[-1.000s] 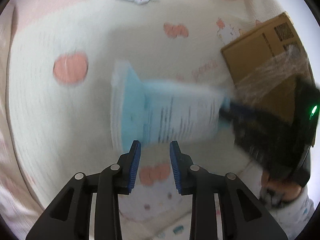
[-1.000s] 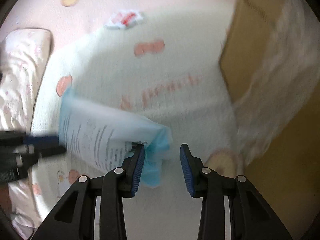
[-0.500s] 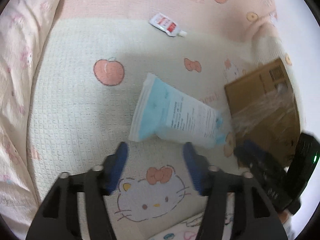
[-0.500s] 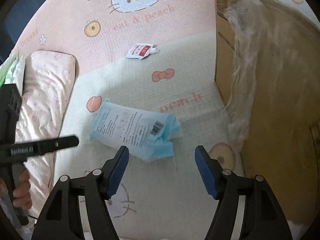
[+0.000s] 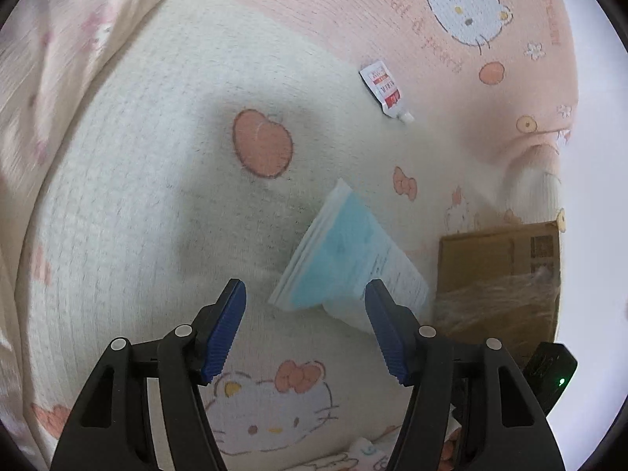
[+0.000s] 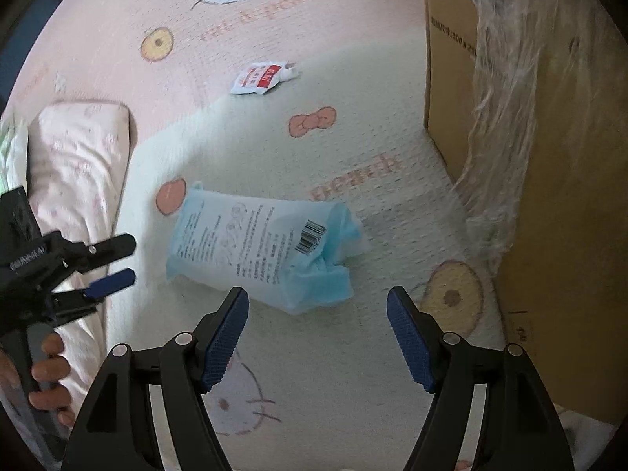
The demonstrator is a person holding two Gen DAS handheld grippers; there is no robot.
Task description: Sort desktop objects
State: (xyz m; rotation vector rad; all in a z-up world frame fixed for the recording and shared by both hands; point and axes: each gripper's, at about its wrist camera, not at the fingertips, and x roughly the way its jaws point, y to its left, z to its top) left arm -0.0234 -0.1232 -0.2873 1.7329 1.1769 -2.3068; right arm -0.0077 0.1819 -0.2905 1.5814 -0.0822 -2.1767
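Two claws spread empty, jaws just widened, blue packet (image 6: 259, 247) on cartoon-print blanket (image 6: 353, 373).

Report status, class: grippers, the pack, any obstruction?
Left gripper, right gripper open, jaws just widened, empty. Blue pack lies free on blanket. Cardboard box beside it; nothing blocking.

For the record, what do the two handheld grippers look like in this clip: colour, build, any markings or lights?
Both are alike: the left gripper and right gripper have matte black plastic jaws with cut-out, linked arms joined by silver rivets, tipped with ribbed blue pads. Seen from the right wrist, the left gripper's black body carries small white lettering, too blurred to read. From the left wrist, a green light glows on a black housing at the lower right.
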